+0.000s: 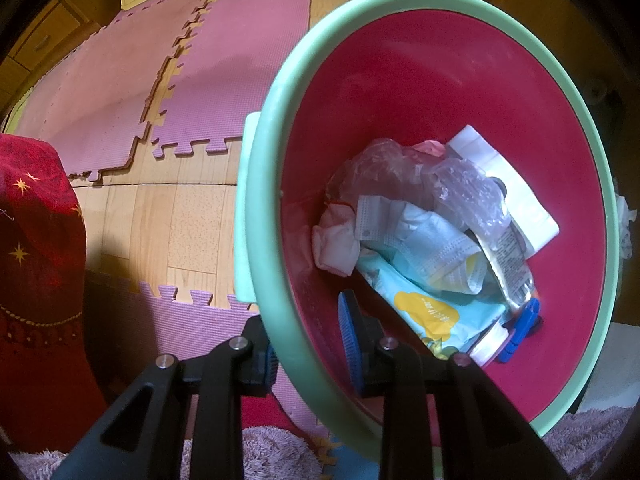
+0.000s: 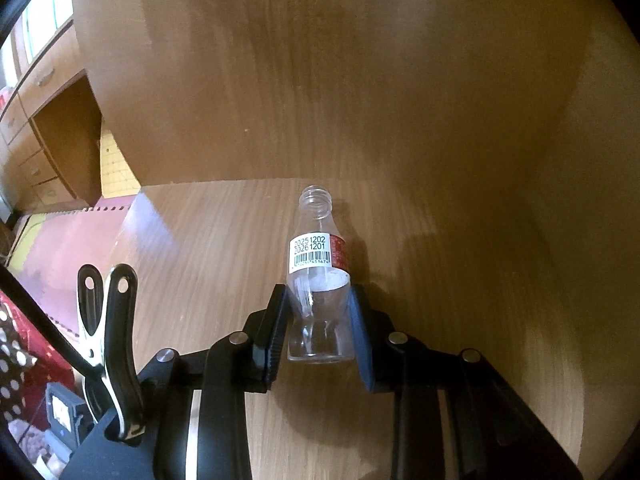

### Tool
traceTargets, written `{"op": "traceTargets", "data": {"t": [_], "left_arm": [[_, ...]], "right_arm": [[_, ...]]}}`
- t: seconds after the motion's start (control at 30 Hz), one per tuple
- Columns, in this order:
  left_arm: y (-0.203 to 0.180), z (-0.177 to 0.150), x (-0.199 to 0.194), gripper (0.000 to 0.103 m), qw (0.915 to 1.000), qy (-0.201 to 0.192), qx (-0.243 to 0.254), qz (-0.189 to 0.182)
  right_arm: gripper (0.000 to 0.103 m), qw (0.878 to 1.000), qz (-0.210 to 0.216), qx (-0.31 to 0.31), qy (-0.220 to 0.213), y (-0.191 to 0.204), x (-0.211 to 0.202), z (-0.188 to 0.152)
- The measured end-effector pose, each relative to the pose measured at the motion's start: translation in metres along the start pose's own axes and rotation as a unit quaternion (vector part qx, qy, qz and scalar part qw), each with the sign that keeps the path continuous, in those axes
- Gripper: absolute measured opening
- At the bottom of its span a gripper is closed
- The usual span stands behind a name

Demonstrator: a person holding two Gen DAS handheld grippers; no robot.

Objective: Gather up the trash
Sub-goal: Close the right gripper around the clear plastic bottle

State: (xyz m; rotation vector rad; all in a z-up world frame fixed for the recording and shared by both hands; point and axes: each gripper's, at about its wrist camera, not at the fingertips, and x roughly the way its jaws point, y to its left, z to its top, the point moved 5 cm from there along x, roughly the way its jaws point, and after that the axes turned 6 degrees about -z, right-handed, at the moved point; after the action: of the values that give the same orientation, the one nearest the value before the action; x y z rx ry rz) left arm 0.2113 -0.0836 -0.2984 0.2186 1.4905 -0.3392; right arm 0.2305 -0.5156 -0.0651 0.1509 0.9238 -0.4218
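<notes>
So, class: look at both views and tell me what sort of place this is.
Most likely a room in a home: interlocking foam floor mats on a wood-pattern floor, a wooden desk with drawers, and a small bin of household waste.

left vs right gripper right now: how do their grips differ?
1. The left gripper is clamped on the green rim of the bin, one pad inside and one outside; the right gripper is shut around the lower body of the clear bottle.
2. The left looks down into trash; the right looks across a wooden tabletop, where the bottle stands upright, uncapped.

Shared: black linkages, blue pads, each holding something.
</notes>
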Motion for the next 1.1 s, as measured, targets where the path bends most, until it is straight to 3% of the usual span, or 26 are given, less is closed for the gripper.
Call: {"op": "traceTargets", "data": {"t": [0.3,0.53,1.1], "left_arm": [[0.001,0.0,-0.001,0.028,1.0,-0.001,0.0,0.0],[0.001,0.0,-0.001,0.028,1.0,0.0,0.0,-0.001],[0.001,0.0,-0.001,0.028,1.0,-0.001,0.0,-0.001]], "right_arm": [[0.031,1.0,0.006,0.017,-0.003,-0.004,-0.009,-0.022],[0.031,1.0,0.012,0.023,-0.008,-0.011,-0.011,-0.017],[0.031,0.998,0.041,0.032,-0.022,-0.002,-0.05,-0.043]]}}
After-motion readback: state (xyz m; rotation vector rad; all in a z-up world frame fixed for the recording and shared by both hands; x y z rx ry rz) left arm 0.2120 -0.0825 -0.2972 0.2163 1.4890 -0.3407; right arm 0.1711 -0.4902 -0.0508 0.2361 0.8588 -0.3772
